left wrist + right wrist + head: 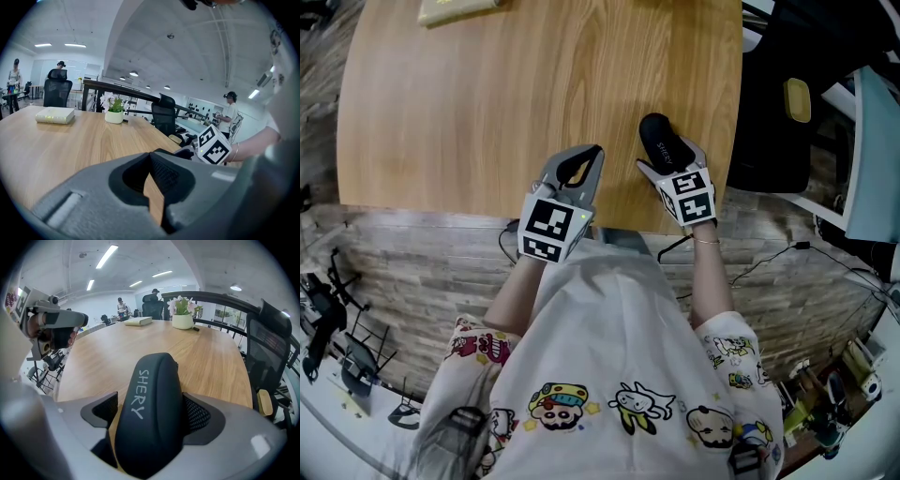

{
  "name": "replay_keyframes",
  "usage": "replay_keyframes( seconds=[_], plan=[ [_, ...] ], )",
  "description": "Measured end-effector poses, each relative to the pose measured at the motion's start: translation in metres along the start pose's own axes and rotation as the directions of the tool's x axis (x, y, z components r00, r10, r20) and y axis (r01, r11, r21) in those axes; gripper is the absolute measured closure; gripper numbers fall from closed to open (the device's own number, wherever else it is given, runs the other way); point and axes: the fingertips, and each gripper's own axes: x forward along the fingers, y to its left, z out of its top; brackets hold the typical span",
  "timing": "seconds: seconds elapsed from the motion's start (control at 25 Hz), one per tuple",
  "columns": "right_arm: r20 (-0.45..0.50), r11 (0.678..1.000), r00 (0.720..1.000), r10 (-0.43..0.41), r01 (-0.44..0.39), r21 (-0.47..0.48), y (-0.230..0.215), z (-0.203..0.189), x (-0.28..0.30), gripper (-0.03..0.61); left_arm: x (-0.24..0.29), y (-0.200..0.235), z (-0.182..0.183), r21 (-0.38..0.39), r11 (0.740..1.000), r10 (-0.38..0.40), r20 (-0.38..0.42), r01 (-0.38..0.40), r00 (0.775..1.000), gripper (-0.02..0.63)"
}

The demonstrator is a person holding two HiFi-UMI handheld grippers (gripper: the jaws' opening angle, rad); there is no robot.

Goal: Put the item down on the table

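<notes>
Two grippers sat at the wooden table's near edge: left gripper clenched empty, right gripper released around the black case resting there; potted plant and office chair at the far end.

**Matt plastics on smooth wood grain**

The tabletop is pale wood grain, smooth with a soft sheen. The case is smooth matt black with pale lettering. The left gripper and right gripper are matt grey plastic; the right one's pads are black with a fine mesh texture. The floor shows rough-looking grey planks. The person's shirt is white printed cloth.
</notes>
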Motion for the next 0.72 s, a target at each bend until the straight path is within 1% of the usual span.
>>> replay_keyframes(
  seconds=[0.2,0.52,0.72],
  plan=[
    [0.032,1.0,0.999,-0.026,0.026,0.012,-0.006,0.004,-0.004,0.142,-0.001,0.004,0.003,0.002,1.0,0.004,0.014,-0.004,1.0,0.614],
    [0.054,0.999,0.997,-0.048,0.047,0.013,-0.012,0.008,-0.011,0.141,-0.001,0.004,0.01,0.01,1.0,0.009,0.028,-0.009,1.0,0.614],
    [0.091,0.998,0.994,-0.066,0.066,0.01,-0.012,0.016,-0.026,0.14,-0.005,0.001,0.022,0.031,0.999,0.014,0.054,-0.015,0.998,0.614]
  ],
)
